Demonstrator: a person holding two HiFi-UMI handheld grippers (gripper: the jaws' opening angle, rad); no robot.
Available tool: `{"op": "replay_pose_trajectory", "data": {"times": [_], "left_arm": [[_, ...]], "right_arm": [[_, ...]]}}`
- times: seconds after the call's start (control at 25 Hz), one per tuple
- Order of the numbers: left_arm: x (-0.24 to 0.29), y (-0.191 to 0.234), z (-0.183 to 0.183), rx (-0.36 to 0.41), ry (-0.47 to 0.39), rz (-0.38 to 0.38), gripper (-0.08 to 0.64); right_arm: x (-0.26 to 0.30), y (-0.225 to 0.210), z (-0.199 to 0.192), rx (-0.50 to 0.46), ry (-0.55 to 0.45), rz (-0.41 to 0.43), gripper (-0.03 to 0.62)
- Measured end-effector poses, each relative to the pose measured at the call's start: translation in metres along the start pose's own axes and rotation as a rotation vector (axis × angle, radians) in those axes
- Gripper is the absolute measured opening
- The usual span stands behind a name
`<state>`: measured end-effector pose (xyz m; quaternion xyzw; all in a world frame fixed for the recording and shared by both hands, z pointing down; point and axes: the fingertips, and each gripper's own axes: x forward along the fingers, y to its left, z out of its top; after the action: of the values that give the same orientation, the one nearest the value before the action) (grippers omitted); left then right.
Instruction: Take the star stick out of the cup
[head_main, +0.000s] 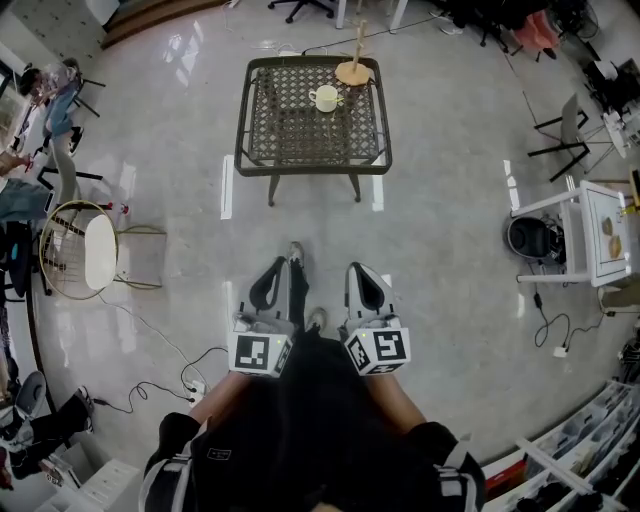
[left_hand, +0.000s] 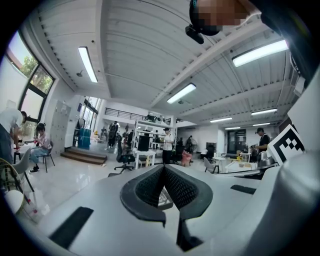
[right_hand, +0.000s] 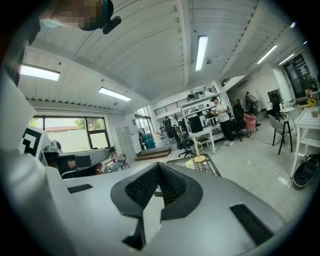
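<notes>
The white left gripper (head_main: 274, 270) and right gripper (head_main: 362, 272) were held closed, empty. A cream cup (head_main: 325, 98) was seen on a black mesh table (head_main: 246, 112).

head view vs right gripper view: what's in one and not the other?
Head view only: the left gripper, the white-seated chair on the floor to the left, and a clear look down on the cup.
Right gripper view only: ceiling lights, windows, and a person standing by the far desks.
Both: the right gripper, jaws shut on nothing, and the mesh table with the wooden stand on it.
</notes>
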<state>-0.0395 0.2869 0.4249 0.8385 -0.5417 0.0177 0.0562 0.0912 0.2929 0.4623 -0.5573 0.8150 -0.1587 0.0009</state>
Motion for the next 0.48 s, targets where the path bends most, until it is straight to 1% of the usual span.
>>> {"op": "replay_pose_trajectory", "data": {"times": [0.16, 0.32, 0.48], "left_arm": [[0.043, 0.019, 0.001, -0.009, -0.008, 0.003, 0.016], [0.1, 0.041, 0.003, -0.033, -0.023, -0.011, 0.017], [0.162, 0.069, 0.019, -0.035, -0.039, -0.029, 0.016]], "right_arm": [[0.039, -0.015, 0.01, -0.017, -0.002, -0.002, 0.009], [0.086, -0.04, 0.021, -0.04, 0.01, -0.026, 0.009], [0.147, -0.057, 0.043, -0.048, 0.015, -0.043, 0.009]]}}
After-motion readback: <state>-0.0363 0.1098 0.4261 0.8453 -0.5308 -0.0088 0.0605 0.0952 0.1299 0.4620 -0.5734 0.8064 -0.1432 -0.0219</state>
